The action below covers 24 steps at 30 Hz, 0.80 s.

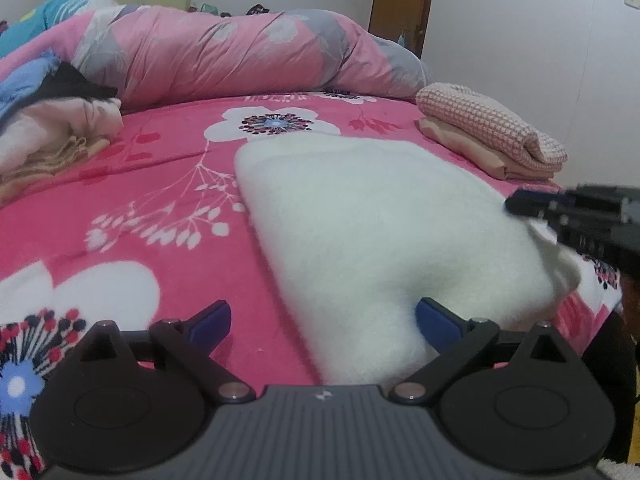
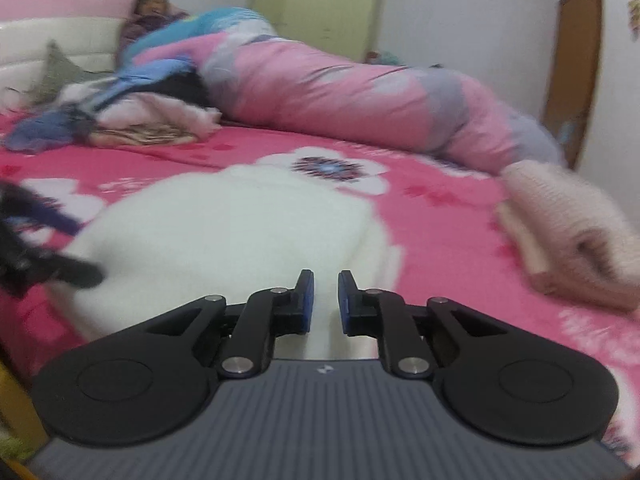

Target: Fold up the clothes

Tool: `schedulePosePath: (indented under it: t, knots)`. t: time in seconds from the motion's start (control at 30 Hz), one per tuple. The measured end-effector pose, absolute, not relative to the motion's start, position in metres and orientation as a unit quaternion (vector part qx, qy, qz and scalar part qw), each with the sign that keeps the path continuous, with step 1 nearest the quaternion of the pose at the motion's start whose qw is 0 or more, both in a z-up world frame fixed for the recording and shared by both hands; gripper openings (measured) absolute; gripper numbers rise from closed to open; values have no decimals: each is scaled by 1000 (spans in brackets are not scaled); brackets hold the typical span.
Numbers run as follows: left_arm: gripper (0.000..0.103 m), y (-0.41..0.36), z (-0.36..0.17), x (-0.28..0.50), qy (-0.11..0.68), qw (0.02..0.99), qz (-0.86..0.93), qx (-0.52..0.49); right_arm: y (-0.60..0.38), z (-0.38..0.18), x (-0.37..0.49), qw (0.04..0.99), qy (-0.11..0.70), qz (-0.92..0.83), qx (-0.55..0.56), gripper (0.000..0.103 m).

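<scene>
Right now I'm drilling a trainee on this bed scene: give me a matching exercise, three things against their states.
Things:
1. left hand-held gripper
2. right hand-held gripper
3. pink waffle-knit garment

States:
A. folded, on a beige folded piece
B. wide open over the white fleece garment's near edge
C. shut on the white fleece garment

Pairs: 1-B, 2-C, 3-A

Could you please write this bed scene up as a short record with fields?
surface: pink floral bedspread
garment in work: white fleece garment, lying spread on the bed
left gripper: open, near edge of the garment between its fingers, not pinched
right gripper: shut on a fold of the white garment
folded stack: pink waffle-knit piece on a beige one, right
unfolded pile: mixed clothes, left
</scene>
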<state>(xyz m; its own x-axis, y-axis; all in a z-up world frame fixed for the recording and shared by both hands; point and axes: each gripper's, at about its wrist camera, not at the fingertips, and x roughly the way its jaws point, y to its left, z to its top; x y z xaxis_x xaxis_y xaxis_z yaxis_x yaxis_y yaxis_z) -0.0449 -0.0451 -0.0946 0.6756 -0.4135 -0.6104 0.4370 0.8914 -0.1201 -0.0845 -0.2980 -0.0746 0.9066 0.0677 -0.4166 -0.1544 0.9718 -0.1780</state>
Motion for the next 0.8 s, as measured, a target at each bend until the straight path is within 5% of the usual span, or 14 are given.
schedulePosePath:
  t: [0.53, 0.8]
  knots:
    - [103, -35, -105, -37, 350, 902, -250, -20, -251, -51, 7, 952, 247, 82, -160, 12]
    - [103, -35, -105, -35, 351, 900, -260, -16, -267, -76, 67, 942, 319, 57, -92, 12]
